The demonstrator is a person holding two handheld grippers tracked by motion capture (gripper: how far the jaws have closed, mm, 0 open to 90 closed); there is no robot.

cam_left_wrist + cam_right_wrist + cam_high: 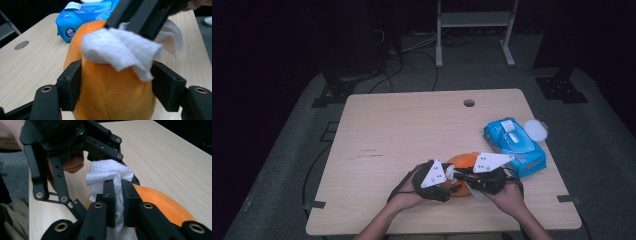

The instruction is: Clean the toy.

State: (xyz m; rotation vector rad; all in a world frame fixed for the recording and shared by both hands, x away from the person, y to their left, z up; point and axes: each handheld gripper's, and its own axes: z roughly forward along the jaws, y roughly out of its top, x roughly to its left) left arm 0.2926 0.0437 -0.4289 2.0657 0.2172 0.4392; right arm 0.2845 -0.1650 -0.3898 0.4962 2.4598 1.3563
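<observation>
- Pale wooden table [402, 125] lies bare from 9 to 12 o'clock.
- Left gripper [116, 82] clamps an orange plush toy [112, 95] near the front edge.
- Right gripper [118, 202] pinches a white wipe [107, 173] against it.
- Blue wipes pack [514, 145] sits at 2 o'clock, beside the right edge.

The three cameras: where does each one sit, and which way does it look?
High view: above the near table edge, looking forward and down; both forearms show.
Left gripper view: on the left gripper, facing the orange plush toy.
Right gripper view: on the right gripper, facing the white wipe.
All views share toy and wipe.
</observation>
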